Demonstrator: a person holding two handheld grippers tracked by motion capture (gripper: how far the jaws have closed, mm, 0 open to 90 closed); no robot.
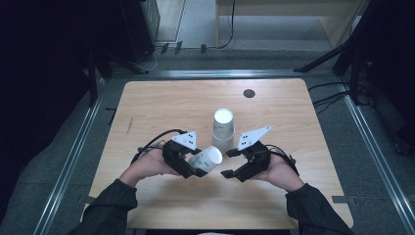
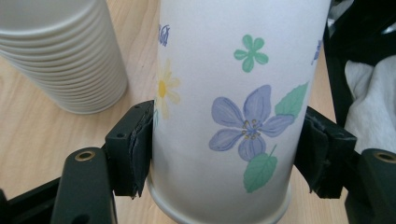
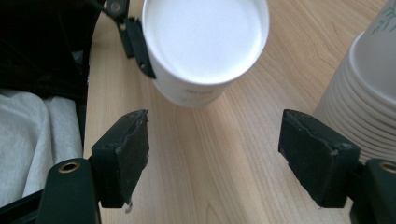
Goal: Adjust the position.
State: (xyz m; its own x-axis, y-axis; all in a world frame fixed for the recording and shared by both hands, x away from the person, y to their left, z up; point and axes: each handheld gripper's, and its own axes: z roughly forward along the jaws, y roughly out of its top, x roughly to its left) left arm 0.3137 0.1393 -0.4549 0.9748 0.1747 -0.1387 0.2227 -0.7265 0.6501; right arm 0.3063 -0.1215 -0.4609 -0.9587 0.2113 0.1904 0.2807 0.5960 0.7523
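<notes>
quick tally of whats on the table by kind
single flowered paper cup, held in the left gripper: 1
stack of paper cups: 1
grippers, counting the right gripper: 2
total: 4

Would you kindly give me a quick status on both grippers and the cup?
Left gripper shut on white flowered paper cup, held tilted. Right gripper open, empty, facing it. Stack of white paper cups stands just behind.
</notes>
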